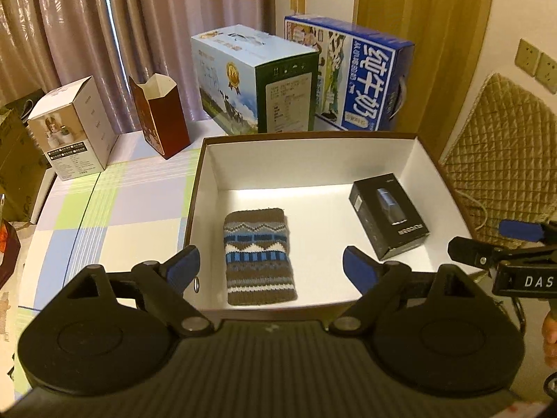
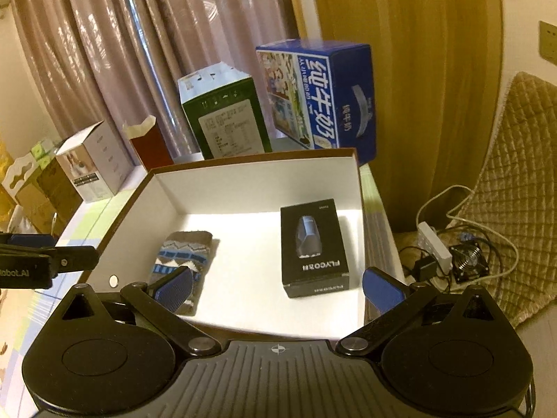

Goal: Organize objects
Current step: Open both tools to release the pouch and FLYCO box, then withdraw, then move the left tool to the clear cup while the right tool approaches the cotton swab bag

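A shallow brown box with a white inside [image 1: 264, 160] [image 2: 243, 181] stands on the checked tablecloth. In it lie a knitted brown-and-blue pouch [image 1: 259, 256] [image 2: 184, 261] on the left and a black product box [image 1: 388, 217] [image 2: 313, 247] on the right. My left gripper [image 1: 271, 266] hangs open above the box's near edge, with the pouch seen between its fingers but apart from them. My right gripper [image 2: 278, 287] is open too, above the near edge, and holds nothing. Each gripper shows at the edge of the other's view.
Behind the box stand a blue milk carton case [image 1: 362, 83] [image 2: 323, 101], a green-and-white carton [image 1: 257, 87] [image 2: 226, 118], an open red paper box [image 1: 160, 118] and a white box [image 1: 76, 129]. A quilted cushion [image 2: 515, 174], cables and a power strip [image 2: 435, 244] lie to the right.
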Demonstrator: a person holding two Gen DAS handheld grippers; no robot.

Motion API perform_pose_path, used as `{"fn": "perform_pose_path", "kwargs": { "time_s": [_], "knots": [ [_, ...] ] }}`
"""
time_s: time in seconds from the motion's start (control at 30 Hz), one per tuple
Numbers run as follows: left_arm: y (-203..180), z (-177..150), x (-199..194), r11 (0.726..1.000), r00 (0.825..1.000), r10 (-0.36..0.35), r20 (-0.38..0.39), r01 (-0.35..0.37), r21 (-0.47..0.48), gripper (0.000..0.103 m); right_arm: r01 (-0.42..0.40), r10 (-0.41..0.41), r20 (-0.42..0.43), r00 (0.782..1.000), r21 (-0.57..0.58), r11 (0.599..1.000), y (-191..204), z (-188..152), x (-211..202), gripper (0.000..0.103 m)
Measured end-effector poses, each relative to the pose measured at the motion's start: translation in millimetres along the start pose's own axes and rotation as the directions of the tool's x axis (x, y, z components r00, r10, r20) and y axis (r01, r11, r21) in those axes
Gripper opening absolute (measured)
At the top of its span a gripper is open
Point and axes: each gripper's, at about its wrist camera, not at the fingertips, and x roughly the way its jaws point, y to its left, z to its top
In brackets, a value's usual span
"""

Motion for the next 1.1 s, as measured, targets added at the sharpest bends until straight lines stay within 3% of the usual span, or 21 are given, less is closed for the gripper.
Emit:
{"fn": "perform_pose_path", "kwargs": {
  "time_s": [0.63,1.1],
  "knots": [
    [35,-52,-76,0.996,0.996,-0.076,0.044,0.078,-0.042,0.089,0.026,-0.029,0.046,0.999,0.069,0.997,32,-47,-74,0.101],
    [79,-93,-102,0.995,0.999,-0.034,0.029,0.037,-0.096,0.089,0.036,-0.038,0.025,0.999,0.091,0.995,47,-74,-91,0.101]
  ]
}}
